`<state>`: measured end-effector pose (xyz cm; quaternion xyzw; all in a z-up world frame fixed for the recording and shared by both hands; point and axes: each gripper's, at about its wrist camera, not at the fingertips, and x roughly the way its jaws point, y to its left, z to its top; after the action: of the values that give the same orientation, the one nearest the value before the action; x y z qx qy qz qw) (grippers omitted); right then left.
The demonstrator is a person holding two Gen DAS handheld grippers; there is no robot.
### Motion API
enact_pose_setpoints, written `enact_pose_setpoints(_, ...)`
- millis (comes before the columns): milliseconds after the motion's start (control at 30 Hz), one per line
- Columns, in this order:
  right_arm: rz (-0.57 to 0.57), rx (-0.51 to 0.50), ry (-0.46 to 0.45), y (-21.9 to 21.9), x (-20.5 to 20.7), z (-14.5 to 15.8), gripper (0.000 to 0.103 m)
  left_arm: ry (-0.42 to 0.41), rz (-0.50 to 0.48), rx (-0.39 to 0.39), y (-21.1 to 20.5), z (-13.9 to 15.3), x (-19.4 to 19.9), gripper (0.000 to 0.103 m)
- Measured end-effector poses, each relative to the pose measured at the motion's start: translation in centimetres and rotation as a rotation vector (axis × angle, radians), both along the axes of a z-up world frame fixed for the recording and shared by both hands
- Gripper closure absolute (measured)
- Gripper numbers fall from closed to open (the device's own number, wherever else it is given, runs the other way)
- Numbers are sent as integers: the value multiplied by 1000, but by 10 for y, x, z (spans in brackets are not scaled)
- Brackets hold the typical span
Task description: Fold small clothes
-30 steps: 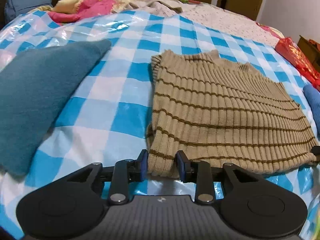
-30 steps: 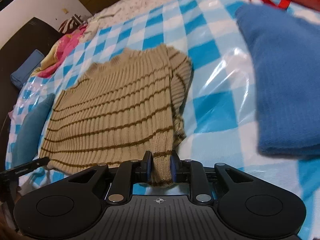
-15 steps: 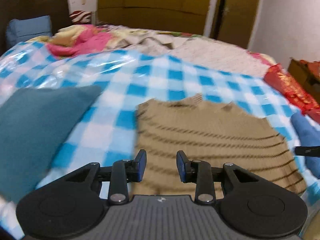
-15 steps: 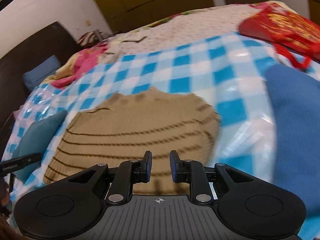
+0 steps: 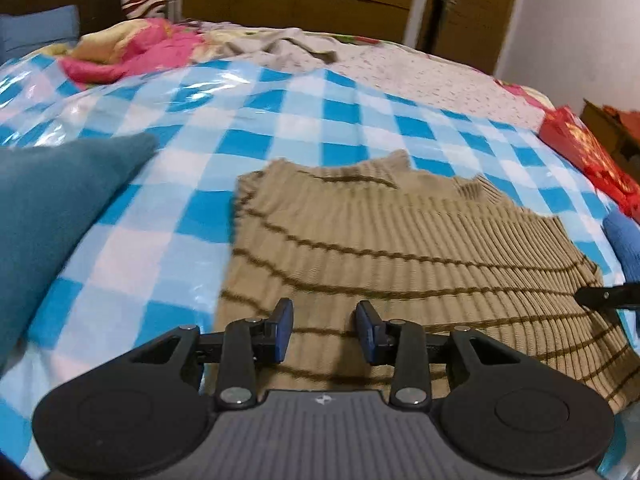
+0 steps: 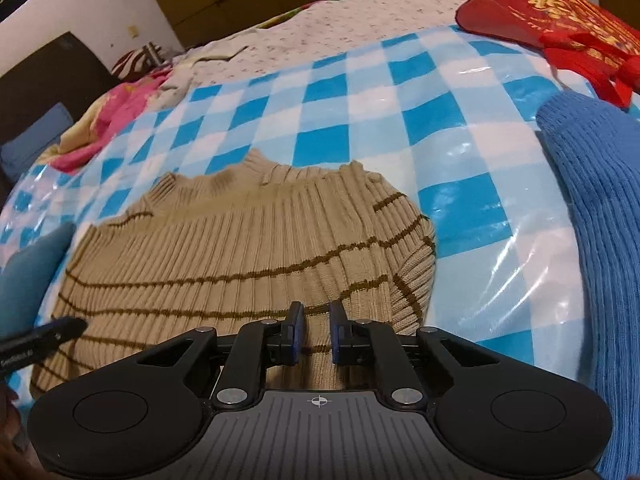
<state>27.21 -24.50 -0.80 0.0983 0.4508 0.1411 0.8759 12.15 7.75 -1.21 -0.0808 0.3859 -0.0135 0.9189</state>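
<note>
A beige ribbed sweater (image 5: 400, 240) with brown stripes lies flat on the blue-checked sheet (image 5: 280, 120), its collar at the far side. My left gripper (image 5: 324, 330) hovers over the sweater's near left part. Its jaws are opening, with nothing between the pads. My right gripper (image 6: 317, 334) hangs over the near right part of the sweater (image 6: 240, 248). Its jaws are closing to a narrow gap and grip nothing. A sleeve is folded in along the right edge.
A teal folded cloth (image 5: 52, 208) lies left of the sweater. A blue knit garment (image 6: 592, 240) and a red bag (image 6: 560, 12) are on the right. Pink bedding (image 5: 132, 52) is heaped at the far left, with wooden wardrobes beyond the bed.
Both grippers held the sweater's near hem a second ago. They have let it go and now hang above the garment. The right jaws have narrowed.
</note>
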Motion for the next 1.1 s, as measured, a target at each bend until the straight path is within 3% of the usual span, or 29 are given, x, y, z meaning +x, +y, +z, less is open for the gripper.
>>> enact_pose_setpoints(100, 15, -39, -28, 10, -8, 10, 82, -19, 42, -14, 11, 8, -18, 57)
enact_pose_setpoints(333, 78, -63, -79, 32, -19, 30, 82, 9, 144, 11, 33, 6, -53, 57)
enact_pose_setpoints(467, 110, -42, -38, 49, -18, 26, 81, 29, 150, -47, 38, -2, -59, 57)
enact_pose_setpoints(633, 65, -35, 6, 54, -16, 4, 81, 21, 113, -32, 30, -6, -58, 56)
enact_pose_setpoints(867, 38, -25, -39, 45, -33, 18, 80, 18, 115, -75, 30, -9, -58, 54)
enact_pose_setpoints(1100, 22, -24, 20, 41, -33, 8, 80, 19, 118, -91, 28, -10, -57, 51)
